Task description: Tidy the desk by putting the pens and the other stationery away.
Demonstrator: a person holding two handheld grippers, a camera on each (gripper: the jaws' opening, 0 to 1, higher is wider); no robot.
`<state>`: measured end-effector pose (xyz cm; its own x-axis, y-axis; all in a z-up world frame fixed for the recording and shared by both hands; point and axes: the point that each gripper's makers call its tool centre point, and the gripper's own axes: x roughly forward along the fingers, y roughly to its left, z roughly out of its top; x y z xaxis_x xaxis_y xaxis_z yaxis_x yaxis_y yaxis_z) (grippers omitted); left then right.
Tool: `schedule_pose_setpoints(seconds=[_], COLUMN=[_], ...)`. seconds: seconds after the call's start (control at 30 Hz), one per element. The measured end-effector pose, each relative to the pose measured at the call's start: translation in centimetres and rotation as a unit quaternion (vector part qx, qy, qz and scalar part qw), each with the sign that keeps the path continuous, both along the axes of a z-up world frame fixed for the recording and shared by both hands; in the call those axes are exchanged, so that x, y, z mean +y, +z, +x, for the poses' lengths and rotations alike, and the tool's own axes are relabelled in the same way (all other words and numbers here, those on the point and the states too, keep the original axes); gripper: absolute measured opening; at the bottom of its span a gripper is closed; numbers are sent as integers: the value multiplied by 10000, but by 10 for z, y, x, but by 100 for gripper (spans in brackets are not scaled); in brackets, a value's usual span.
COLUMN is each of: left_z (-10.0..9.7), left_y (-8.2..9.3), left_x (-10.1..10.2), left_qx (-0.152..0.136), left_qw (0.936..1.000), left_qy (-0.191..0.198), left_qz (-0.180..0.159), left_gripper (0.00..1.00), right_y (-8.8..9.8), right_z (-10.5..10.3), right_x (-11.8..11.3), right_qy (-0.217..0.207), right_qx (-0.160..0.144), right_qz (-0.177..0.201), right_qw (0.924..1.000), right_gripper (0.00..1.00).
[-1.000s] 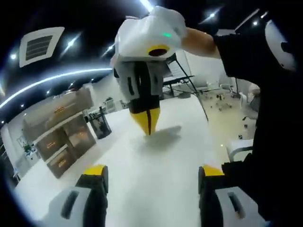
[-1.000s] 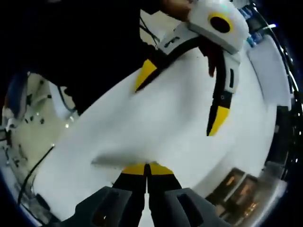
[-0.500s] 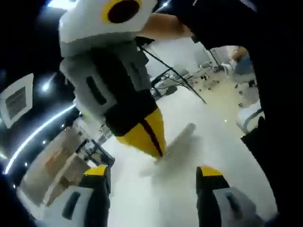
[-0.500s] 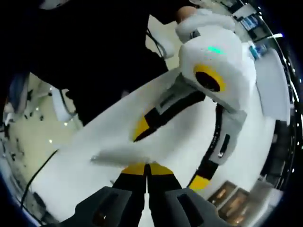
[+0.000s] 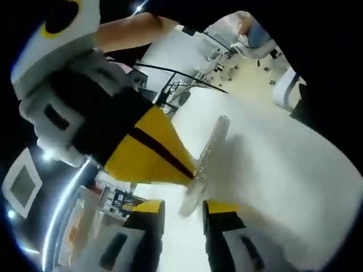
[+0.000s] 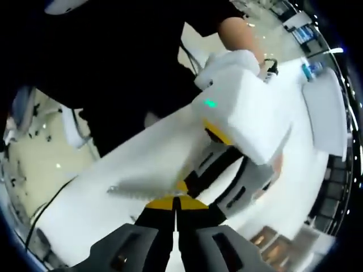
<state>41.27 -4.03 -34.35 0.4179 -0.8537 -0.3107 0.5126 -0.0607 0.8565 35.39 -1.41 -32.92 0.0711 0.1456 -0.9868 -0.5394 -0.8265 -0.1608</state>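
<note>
Open office or lab, ceiling lights, shelving beyond the white desk [image 5: 272,153]; everything below is placed relative to that desk. My right gripper [image 6: 176,205] has its jaws pressed together on a pale, translucent pen [image 5: 207,154], pinching it near one end. In the right gripper view the pen [image 6: 142,187] juts sideways from the yellow tips, lifted off the desk. A second ago my left gripper [image 5: 184,207] hung well back from the right one with its jaws wide apart. Half a second ago it was nearer, jaws unchanged. Now its yellow tips sit much closer together, one on each side of the pen's near end, just under my right gripper's tips. The jaws are narrowed but a gap shows, and I cannot tell whether either pad touches the pen, so I log the left as not clamped. In the right gripper view the left gripper's [image 6: 224,170] white body has come right up against my right jaws. My reading: a hand-to-hand transfer or re-grip above the desk, so the pen can be turned for stowing. No holder or case is visible, so the putting away itself is not yet done. Risk: releasing the right before the left is firm drops the pen.
</note>
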Motion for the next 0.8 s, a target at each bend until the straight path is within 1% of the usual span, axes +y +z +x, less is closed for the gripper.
schedule_pose_setpoints(seconds=[0.03, 0.13, 0.27, 0.47, 0.53, 0.57, 0.63, 0.67, 0.73, 0.8], left_z=[-1, -2, -2, -1, -2, -1, 1, 1, 1, 2], left_y=[-2, -5, -9, -8, -9, -10, -10, -11, -14, -13], left_x=[-1, -2, -1, 1, 2, 3, 5, 6, 8, 9], left_qx=[-33, -13, 28, -147, -121, -140, -211, -227, -261, -302], left_qw=[10000, 9999, 9999, 9997, 9998, 9997, 9996, 9994, 9991, 9990], left_qy=[-53, -63, -78, -52, -32, -12, 46, 57, 77, 144], left_qz=[47, 95, 148, 172, 168, 190, 200, 238, 312, 295], left_gripper=[26, 23, 11, 10, 9, 9, 8, 8, 8, 8], right_y=[0, 1, 0, 0, 0, 0, 0, 0, 2, 7], right_z=[0, -2, -3, -3, -1, 0, -1, 0, 0, 3], right_x=[0, 2, 4, 6, 6, 7, 6, 6, 6, 6], right_qy=[15, 48, 74, 87, -243, -193, -229, -366, -641, -596], right_qx=[-3, -13, -14, -43, -37, -75, -109, -93, -61, -128], right_qz=[10, 23, 45, 88, 191, 197, 209, 291, 455, 569], right_qw=[10000, 10000, 10000, 9999, 9995, 9996, 9995, 9989, 9969, 9965], right_gripper=[0, 0, 0, 0, 1, 1, 1, 2, 9, 11])
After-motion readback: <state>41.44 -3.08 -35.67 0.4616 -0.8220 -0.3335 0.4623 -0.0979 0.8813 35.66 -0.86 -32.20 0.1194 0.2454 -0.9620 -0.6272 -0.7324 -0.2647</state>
